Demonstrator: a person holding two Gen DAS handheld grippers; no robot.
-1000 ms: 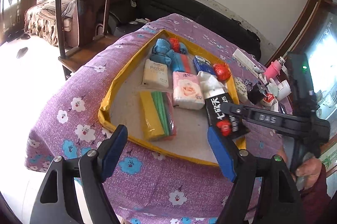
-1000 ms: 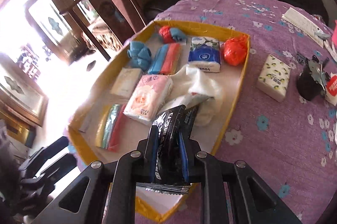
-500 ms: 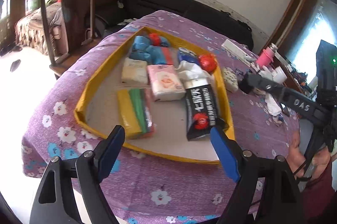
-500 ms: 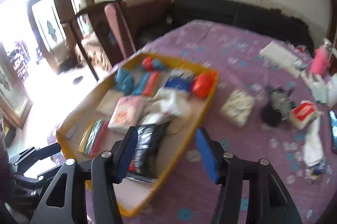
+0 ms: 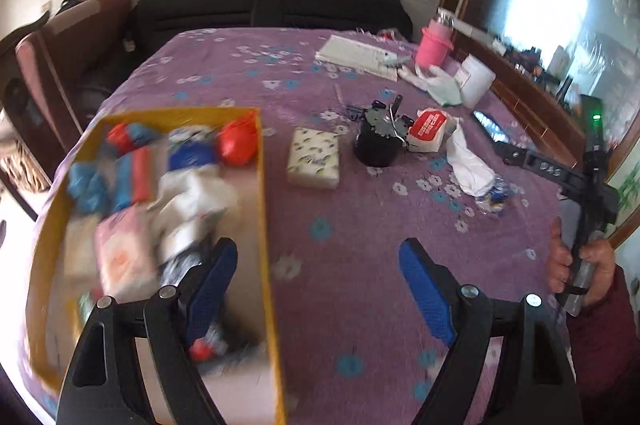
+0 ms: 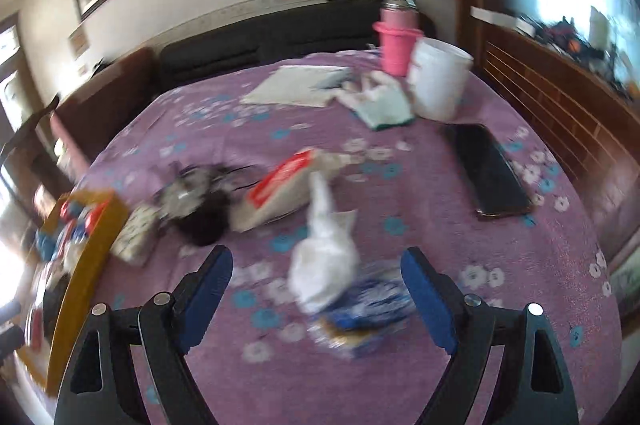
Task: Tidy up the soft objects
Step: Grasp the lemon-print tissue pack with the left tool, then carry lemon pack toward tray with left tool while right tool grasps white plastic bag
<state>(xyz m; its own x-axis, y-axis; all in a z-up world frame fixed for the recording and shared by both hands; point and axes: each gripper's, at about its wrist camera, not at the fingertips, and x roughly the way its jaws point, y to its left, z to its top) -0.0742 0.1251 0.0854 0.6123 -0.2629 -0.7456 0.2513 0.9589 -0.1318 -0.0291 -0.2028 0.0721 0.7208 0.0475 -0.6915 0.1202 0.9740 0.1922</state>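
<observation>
Far left: yellow tray point(image 5: 262, 209) on the purple floral table point(image 5: 360, 257), already stuffed with soft stuff, blurry but readable. Black snack pouch point(image 5: 188, 265) now lying loose inside near the front edge, no longer pinched like a second ago, so that 1 counts as sorted.

Left tongs point(image 5: 316, 289) wide, nothing between the pads, swung off the tray and now aimed over bare cloth just right of its rim.

Moving right across the table: green-leaf tissue pack point(image 5: 314, 159) just beside the tray wall, then a black round thing point(image 5: 378, 141) (not soft, probably skip), red-and-white wipes pack point(image 5: 430, 129) touching it, then a crumpled white bag point(image 6: 324, 257) lying against a blue-and-white packet point(image 6: 360, 309).

Right tongs point(image 6: 316, 297) still spreading, nothing gripped, but framing that white bag and blue packet dead ahead. Looks like the next pick. At least 4 soft items left outside the tray, so roughly two-thirds done by eye.

Far right: pink bottle point(image 6: 396, 37), white tub point(image 6: 438, 81), phone point(image 6: 486, 171), likely staying put.
</observation>
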